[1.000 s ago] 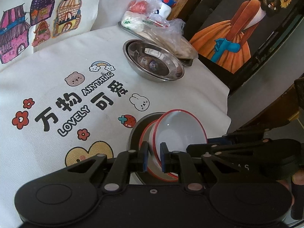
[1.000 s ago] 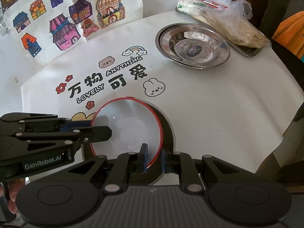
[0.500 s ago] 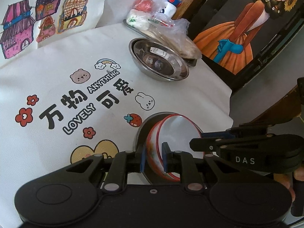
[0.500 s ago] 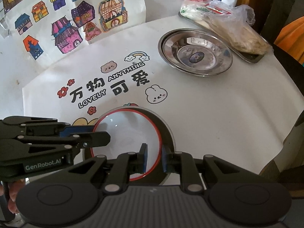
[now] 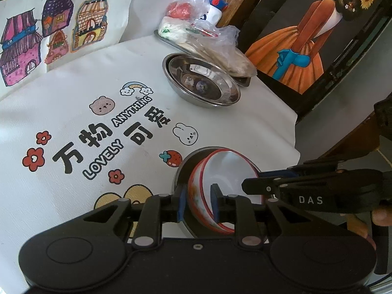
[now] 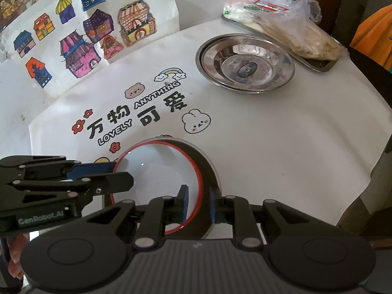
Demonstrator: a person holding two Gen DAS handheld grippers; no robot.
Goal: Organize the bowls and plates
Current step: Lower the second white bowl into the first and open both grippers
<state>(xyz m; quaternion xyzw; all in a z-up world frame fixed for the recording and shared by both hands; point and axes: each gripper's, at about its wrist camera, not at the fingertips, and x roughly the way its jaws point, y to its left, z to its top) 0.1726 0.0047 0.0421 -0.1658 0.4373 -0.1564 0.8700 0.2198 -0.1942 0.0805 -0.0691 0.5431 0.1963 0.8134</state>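
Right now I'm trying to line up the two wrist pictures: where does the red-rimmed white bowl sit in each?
Left wrist view: the red-rimmed white bowl is lower centre-right, tilted, between the left gripper fingers.
Right wrist view: the bowl is lower centre-left, its rim between the right gripper fingers.
Shared landmark: the rabbit print just beyond the bowl.

**Bowl in plate at the near edge, dishes at the back**

The red-rimmed white bowl (image 6: 156,171) sits in a grey metal plate (image 6: 208,169) near the bench's (image 6: 281,147) front edge. Beyond the printed lettering, stacked round steel dishes (image 6: 247,66) stand well apart, just before a metal tray of bagged food (image 6: 294,34).
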